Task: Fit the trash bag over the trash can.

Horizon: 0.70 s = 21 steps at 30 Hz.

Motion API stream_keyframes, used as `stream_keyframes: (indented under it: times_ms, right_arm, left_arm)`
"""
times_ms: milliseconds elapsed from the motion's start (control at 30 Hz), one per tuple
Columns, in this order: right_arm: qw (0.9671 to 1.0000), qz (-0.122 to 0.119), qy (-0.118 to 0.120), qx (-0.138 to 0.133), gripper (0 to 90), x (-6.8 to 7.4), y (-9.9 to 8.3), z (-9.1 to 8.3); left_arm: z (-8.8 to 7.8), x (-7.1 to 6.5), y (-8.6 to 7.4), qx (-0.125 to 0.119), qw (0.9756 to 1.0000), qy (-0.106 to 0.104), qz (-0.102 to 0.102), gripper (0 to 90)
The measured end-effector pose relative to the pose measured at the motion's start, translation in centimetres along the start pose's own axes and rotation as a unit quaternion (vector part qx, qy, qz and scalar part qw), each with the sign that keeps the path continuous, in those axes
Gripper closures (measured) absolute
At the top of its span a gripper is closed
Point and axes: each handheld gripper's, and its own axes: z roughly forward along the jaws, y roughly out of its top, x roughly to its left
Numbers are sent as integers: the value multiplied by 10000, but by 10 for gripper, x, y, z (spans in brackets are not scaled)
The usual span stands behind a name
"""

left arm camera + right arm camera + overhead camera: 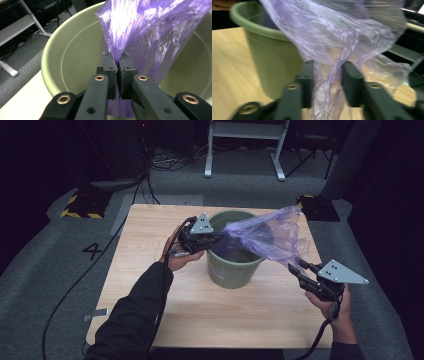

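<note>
On one table [150, 250]: one bin [235, 270], one purple bag [265, 237], two tools.

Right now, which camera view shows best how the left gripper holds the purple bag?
The left gripper view: the left gripper has its jaws shut on the purple bag over the green bin. The high view shows this grip small and far off. The right gripper view shows the bag between the other jaws.
</note>
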Motion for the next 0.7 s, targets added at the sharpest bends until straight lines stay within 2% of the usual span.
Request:
stream_keyframes:
  times_ms: [67, 133, 200, 267, 333, 400, 500, 600, 700]
  right_arm:
    - [9999, -102, 16, 11, 826, 4, 2, 2]
    - [9997, -177, 143, -71, 880, 8, 5, 3]
    - [9993, -277, 213, -115, 890, 13, 9, 3]
    - [9988, -324, 320, -180, 892, 19, 14, 4]
    - [9979, -407, 441, -228, 892, 27, 20, 5]
    - [9969, -505, 544, -271, 892, 36, 24, 5]
    - [9952, -644, 690, -274, 892, 48, 29, 9]
    - [9938, -764, 769, -243, 890, 57, 30, 13]
    - [9924, -836, 877, -204, 889, 65, 30, 19]
  left_arm:
    - [-2, 2, -2, -32, 10000, -12, -43, 835]
    - [-4, 3, -4, -54, 9999, 14, -91, 785]
    - [-7, 4, -7, -97, 9999, -5, -125, 741]
    - [-10, 5, -9, -94, 9998, 18, -169, 654]
    - [-15, 5, -11, -195, 9996, -18, -220, 599]
    - [-23, 3, -12, -296, 9989, -17, -373, 466]
    - [-33, -2, -13, -488, 9978, -13, -442, 327]
    - [-43, -10, -14, -694, 9963, -222, -448, 235]
    - [-49, -22, -14, -836, 9952, -361, -354, 200]
